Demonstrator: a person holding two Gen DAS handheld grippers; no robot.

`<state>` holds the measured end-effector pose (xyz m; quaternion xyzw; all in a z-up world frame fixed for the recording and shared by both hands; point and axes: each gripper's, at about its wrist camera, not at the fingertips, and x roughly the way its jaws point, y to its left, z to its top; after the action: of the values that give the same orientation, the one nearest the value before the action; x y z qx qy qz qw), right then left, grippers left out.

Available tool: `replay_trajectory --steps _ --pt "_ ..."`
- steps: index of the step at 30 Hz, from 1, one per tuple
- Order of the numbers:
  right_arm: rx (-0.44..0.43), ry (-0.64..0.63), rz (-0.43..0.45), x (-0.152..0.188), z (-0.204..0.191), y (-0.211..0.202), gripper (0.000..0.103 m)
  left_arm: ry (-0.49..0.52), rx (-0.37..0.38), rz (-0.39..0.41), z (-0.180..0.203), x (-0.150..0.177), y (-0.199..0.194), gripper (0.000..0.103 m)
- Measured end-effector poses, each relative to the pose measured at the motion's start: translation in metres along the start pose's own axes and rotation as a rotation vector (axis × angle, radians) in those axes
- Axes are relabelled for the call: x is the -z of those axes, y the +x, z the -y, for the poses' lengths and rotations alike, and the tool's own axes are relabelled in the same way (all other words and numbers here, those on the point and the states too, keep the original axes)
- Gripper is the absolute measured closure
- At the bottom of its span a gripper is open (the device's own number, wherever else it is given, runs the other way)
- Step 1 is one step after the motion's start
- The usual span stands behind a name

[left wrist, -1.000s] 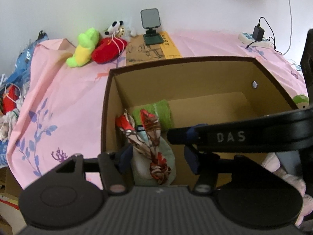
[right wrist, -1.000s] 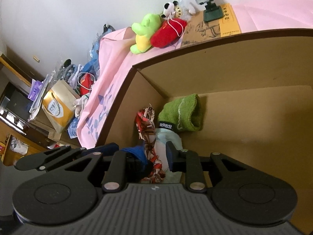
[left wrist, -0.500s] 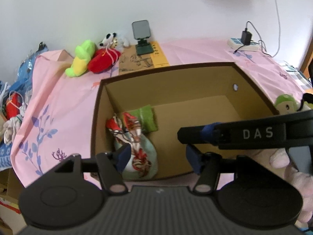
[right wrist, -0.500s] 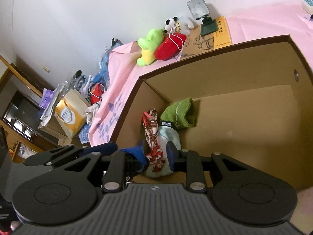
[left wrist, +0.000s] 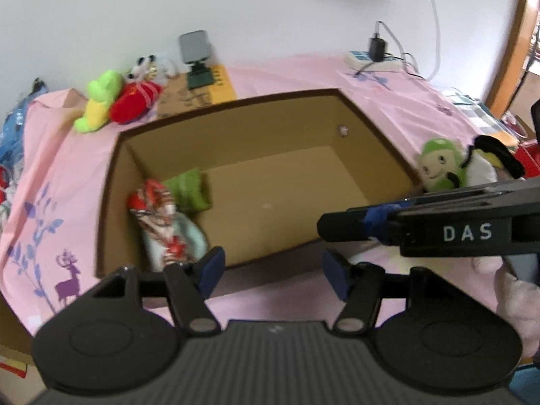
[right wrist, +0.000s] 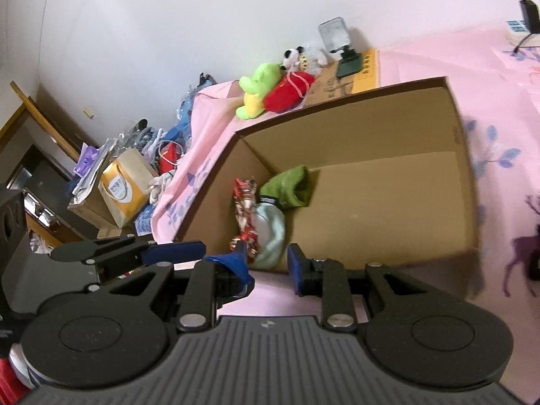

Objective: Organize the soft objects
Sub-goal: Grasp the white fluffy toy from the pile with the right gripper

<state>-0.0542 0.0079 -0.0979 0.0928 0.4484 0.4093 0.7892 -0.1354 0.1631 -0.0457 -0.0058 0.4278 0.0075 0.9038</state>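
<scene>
A cardboard box (left wrist: 303,128) sits open on a bed covered by a pink sheet (left wrist: 67,175) printed with blue leaves and a purple deer. In the box's near-left corner lies a pale blue-green pouch (right wrist: 270,233) wrapped with a red-and-white patterned cloth (right wrist: 244,202), and a folded green towel (right wrist: 290,187) rests just behind it, touching it, against the left wall. The rest of the box floor is bare cardboard.

The left gripper (left wrist: 270,270) hangs over the box's near edge with its 2 blue-padded fingers set wide apart and nothing between them. The right gripper (right wrist: 268,266) hovers at the same near edge, its fingers a narrow gap apart and gripping nothing; its dark body crosses the right side of the left wrist view.

Outside the box, by its right wall, lies a plush doll with a green cap (left wrist: 438,165). At the far-left corner of the bed sit a lime-green plush (left wrist: 98,104), a red plush (left wrist: 135,104) and a small panda toy (left wrist: 143,64), beside a phone stand (left wrist: 197,64) on a yellow booklet.
</scene>
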Motion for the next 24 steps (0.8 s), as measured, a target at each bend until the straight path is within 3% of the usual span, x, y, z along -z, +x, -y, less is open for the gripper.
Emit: replay_trajectory --steps 14,24 --pt "0.179 0.114 0.047 0.026 0.075 -0.075 0.094 0.173 0.242 -0.049 0.104 -0.008 0.028 0.038" --pt "0.332 0.250 0.163 0.039 0.137 -0.141 0.094 0.281 0.371 -0.056 0.180 -0.029 0.059 0.038"
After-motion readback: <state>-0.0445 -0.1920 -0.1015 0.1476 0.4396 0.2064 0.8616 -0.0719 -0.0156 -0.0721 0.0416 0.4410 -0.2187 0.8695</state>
